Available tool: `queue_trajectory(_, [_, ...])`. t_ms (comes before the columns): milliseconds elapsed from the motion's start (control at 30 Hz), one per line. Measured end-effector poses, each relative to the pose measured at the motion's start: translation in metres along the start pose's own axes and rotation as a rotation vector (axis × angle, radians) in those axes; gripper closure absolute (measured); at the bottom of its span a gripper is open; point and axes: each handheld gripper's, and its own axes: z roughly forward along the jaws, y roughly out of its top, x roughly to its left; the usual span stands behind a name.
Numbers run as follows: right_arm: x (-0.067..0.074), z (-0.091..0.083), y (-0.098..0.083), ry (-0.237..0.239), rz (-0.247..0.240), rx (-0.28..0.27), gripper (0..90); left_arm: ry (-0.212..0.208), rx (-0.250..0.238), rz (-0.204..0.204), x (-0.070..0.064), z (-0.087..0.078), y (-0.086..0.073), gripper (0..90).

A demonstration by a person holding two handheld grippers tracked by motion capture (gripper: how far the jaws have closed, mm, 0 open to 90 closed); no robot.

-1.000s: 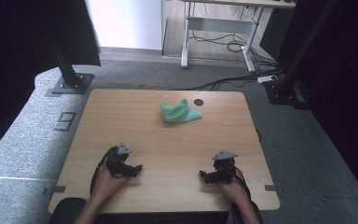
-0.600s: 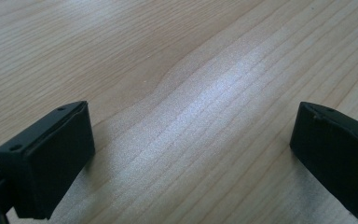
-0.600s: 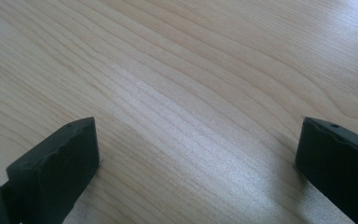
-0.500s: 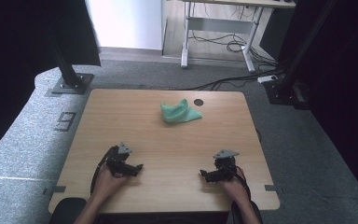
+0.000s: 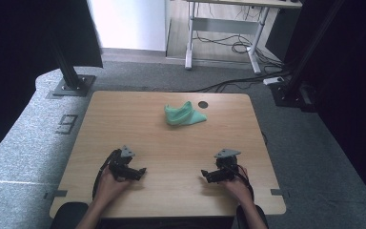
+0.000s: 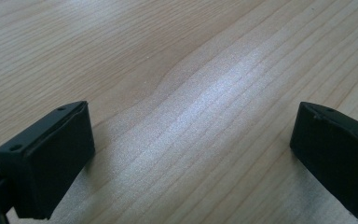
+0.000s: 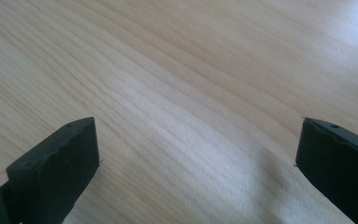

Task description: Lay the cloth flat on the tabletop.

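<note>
The wooden tabletop (image 5: 171,143) serves as the reference for all positions. At its near left, the left gripper (image 5: 136,172) rests low over the wood, held in the person's left hand (image 5: 108,185), with its grey three-cornered plate uppermost and its tips turned toward the tabletop's centre line. In the left gripper view, its two black jaws stand wide apart with bare wood grain between them; the left gripper holds nothing. Toward the far edge of the tabletop, slightly right of its middle, lies a crumpled green cloth (image 5: 183,115), bunched into a raised fold on its left side and tapering flat toward its right. It is well apart from both grippers. Just beyond the cloth, near the far edge, sits a small dark round hole (image 5: 203,104) in the tabletop surface. At the near right of the tabletop, the right gripper (image 5: 209,175) lies low over the wood in the person's right hand (image 5: 236,187), tips pointing inward toward the left gripper. In the right gripper view, its jaws are likewise spread wide, with only plain wood between them; nothing is grasped. A cable trails from the right gripper toward the near edge of the tabletop.
</note>
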Motion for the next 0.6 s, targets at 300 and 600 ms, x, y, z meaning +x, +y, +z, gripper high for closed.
queue_trajectory(300, [-0.001,0.004,0.019,0.017,-0.009,-0.006,0.0,0.000,0.000,0.000,0.000,0.000,0.000,0.0])
queue_trajectory(600, [-0.003,0.012,0.034,0.028,0.011,-0.005,0.0,0.000,0.000,0.000,0.000,0.000,0.000,0.0])
